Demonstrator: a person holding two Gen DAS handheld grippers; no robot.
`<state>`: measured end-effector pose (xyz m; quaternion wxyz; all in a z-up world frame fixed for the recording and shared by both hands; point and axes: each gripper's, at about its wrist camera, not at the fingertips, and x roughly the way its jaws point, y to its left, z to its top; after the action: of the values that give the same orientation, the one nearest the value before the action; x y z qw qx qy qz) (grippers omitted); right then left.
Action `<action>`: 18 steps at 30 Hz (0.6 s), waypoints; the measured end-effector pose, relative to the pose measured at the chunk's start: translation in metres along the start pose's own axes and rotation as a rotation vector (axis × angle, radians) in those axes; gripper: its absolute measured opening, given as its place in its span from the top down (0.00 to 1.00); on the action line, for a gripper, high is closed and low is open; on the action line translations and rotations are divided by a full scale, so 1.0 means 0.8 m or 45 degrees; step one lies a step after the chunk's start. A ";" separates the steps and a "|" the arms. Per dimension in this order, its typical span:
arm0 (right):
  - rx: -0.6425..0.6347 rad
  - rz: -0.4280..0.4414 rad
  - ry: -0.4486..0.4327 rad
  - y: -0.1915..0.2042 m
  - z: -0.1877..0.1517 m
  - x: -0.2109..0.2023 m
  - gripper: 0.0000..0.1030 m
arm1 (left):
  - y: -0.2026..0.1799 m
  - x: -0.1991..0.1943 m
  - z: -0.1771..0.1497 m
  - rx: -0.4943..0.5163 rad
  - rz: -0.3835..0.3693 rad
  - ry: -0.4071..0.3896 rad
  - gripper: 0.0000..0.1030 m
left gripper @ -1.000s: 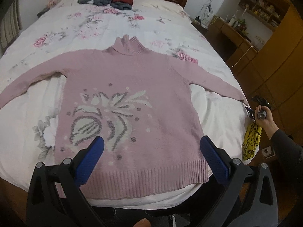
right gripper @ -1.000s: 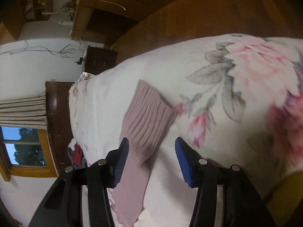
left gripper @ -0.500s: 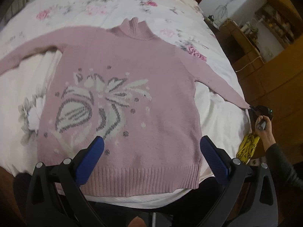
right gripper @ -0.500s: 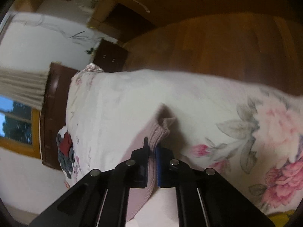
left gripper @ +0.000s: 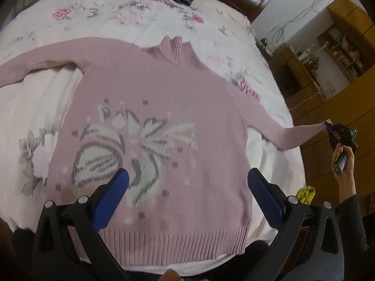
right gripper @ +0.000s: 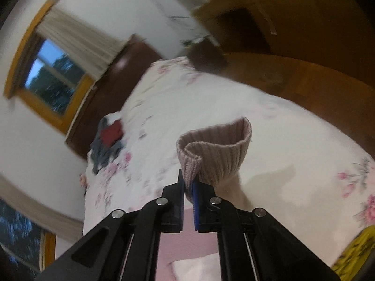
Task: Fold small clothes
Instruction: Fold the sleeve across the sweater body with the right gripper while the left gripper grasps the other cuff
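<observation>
Pink sweater (left gripper: 150,126) lies flat on the bed (left gripper: 117,11); left gripper (left gripper: 187,194) hovers over its hem, spread and empty. Right gripper (right gripper: 188,187) pinches the cuff (right gripper: 215,149) by one edge, which could slip free mid-fold.

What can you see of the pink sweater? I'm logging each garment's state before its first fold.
The pink sweater is a knit with a ribbed turtleneck, hem and cuffs and a white-and-grey leaf motif. It lies spread out, motif up, on the floral bedspread, both sleeves out sideways. The right hand-held gripper is shut on one cuff, lifting that sleeve off the bed. The left hand-held gripper hovers open over the hem.
</observation>
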<state>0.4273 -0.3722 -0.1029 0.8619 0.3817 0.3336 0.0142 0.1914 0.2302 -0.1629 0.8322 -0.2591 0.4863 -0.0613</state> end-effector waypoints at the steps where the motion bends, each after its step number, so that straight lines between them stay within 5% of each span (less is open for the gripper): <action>1: -0.024 0.023 0.005 0.019 -0.005 0.004 0.94 | 0.000 -0.002 0.005 0.002 -0.002 -0.012 0.02; 8: -0.164 0.139 0.096 0.144 -0.074 0.053 0.94 | -0.007 0.001 0.046 0.082 -0.035 -0.012 0.02; 18: -0.553 0.053 0.287 0.237 -0.257 0.171 0.95 | 0.006 0.045 0.113 0.014 -0.152 0.084 0.03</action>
<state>0.4566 -0.0663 -0.1538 0.8806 0.1901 0.4089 0.1457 0.2854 0.2552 -0.1573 0.8119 -0.2810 0.4970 -0.1221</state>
